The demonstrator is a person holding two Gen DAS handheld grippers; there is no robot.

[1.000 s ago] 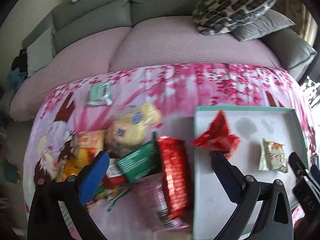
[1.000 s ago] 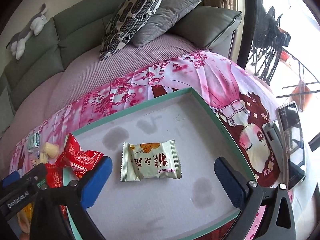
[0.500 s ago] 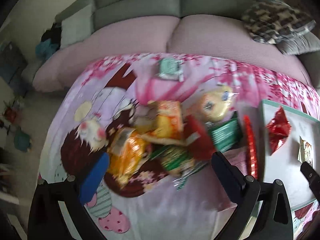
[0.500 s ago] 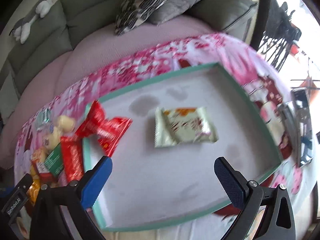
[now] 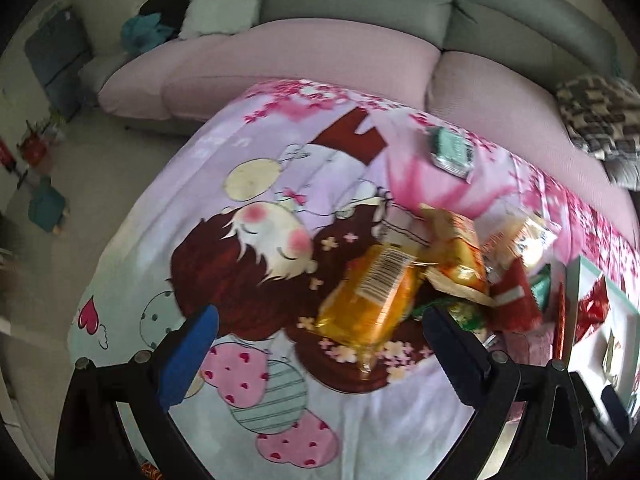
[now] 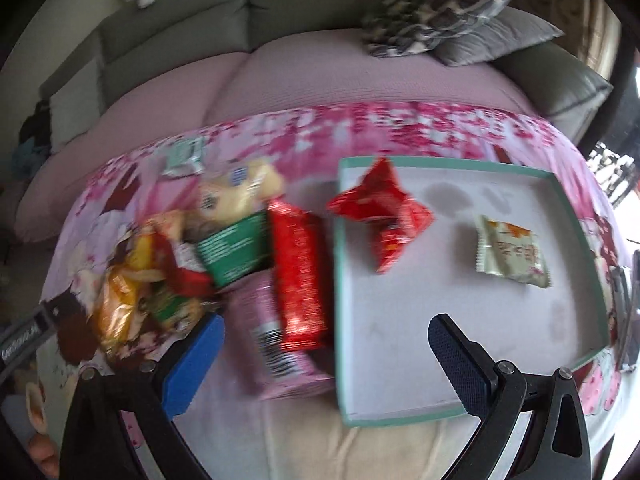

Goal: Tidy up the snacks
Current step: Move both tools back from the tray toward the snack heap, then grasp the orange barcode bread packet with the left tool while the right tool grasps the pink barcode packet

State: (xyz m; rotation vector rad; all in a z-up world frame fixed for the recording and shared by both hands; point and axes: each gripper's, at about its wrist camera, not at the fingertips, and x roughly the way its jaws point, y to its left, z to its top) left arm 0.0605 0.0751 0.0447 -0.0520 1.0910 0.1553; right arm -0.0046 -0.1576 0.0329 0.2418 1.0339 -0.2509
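A heap of snack packets lies on a pink cartoon cloth. In the left wrist view an orange packet (image 5: 370, 300) lies just ahead of my open, empty left gripper (image 5: 320, 344). In the right wrist view a long red packet (image 6: 300, 276), a pink packet (image 6: 276, 340) and a green packet (image 6: 232, 252) lie left of a teal-rimmed white tray (image 6: 460, 414). The tray holds a crumpled red packet (image 6: 384, 216) and a pale green packet (image 6: 510, 252). My right gripper (image 6: 324, 364) is open and empty over the tray's left rim.
A small green packet (image 5: 452, 152) lies apart at the cloth's far side. A sofa (image 6: 320, 60) with patterned and grey cushions (image 6: 440, 4) stands behind. A phone (image 6: 630, 304) lies right of the tray. The floor (image 5: 80, 184) drops away left of the cloth.
Both grippers have swung left. The left view now takes in the cloth's left part and floor; the right view now takes in the snack heap beside the tray. Both stayed open.
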